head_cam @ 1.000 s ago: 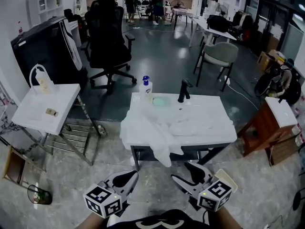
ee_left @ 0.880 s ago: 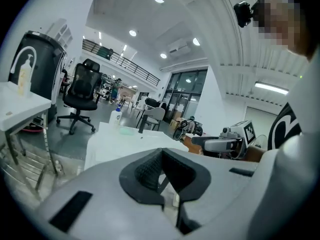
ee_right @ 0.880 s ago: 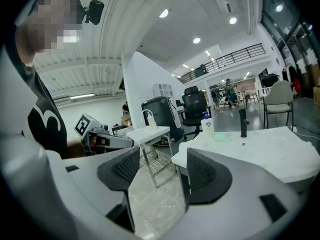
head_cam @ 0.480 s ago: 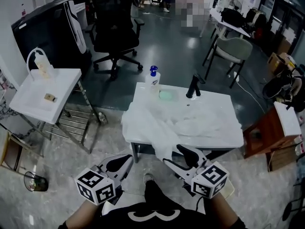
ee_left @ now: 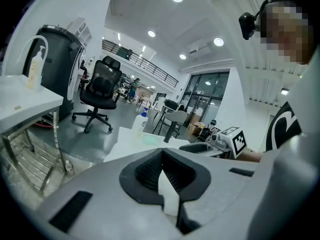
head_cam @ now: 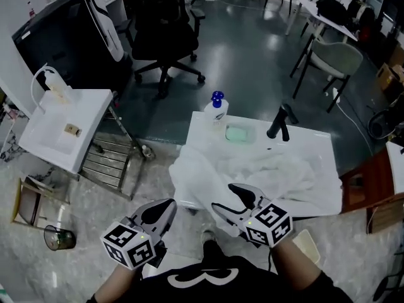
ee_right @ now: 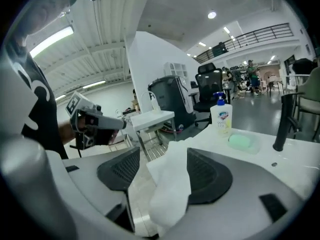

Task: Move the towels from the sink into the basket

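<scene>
Two sinks: a big sink (head_cam: 315, 141) at three o'clock, a small sink (head_cam: 44, 134) at nine. Two bottles, one per sink: a blue-capped bottle (head_cam: 216, 109) and a clear bottle (head_cam: 57, 90). One tap (head_cam: 279, 120), one soap (head_cam: 238, 133). Two chairs: a black chair (head_cam: 167, 36) at twelve, a grey chair (head_cam: 334, 55) at two. One glass (head_cam: 60, 237) at eight. One heap of towels (head_cam: 252, 169), number unclear.

Wide open over the floor (head_cam: 95, 210) off the sink's (head_cam: 312, 141) front left corner. Blocked ahead by the towel (head_cam: 203, 185) spilling over the front edge, hanging right between the right gripper's (head_cam: 226, 196) parted jaws. Crowded along the back edge with faucet (head_cam: 279, 122), soap bottle (head_cam: 216, 109) and green soap (head_cam: 237, 133). Hemmed in on the left by the side desk (head_cam: 57, 131) and its metal rack (head_cam: 107, 166), glass (head_cam: 60, 237) low on the floor. Closed off past the right edge by the wooden cabinet (head_cam: 372, 191).
</scene>
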{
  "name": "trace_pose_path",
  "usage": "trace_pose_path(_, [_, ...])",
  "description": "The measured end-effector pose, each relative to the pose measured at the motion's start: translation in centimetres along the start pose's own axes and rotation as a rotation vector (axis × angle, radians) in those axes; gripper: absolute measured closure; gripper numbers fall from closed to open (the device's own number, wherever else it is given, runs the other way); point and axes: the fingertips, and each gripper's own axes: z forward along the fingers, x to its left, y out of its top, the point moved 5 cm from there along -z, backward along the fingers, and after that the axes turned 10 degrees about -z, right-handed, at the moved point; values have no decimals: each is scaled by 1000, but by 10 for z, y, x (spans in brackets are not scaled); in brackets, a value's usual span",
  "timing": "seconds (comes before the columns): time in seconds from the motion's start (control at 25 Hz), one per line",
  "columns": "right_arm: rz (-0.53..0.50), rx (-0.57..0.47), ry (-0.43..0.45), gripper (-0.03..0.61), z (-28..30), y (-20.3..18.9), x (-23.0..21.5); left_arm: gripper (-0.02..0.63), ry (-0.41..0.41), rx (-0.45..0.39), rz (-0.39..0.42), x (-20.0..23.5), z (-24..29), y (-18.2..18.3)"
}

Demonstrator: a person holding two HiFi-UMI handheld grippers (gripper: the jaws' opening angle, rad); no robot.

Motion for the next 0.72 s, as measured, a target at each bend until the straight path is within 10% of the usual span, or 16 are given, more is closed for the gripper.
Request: trace_pose_path(0.72, [-70, 327, 110, 238, 128, -70, -66, 607, 209, -66, -97, 78, 32, 17])
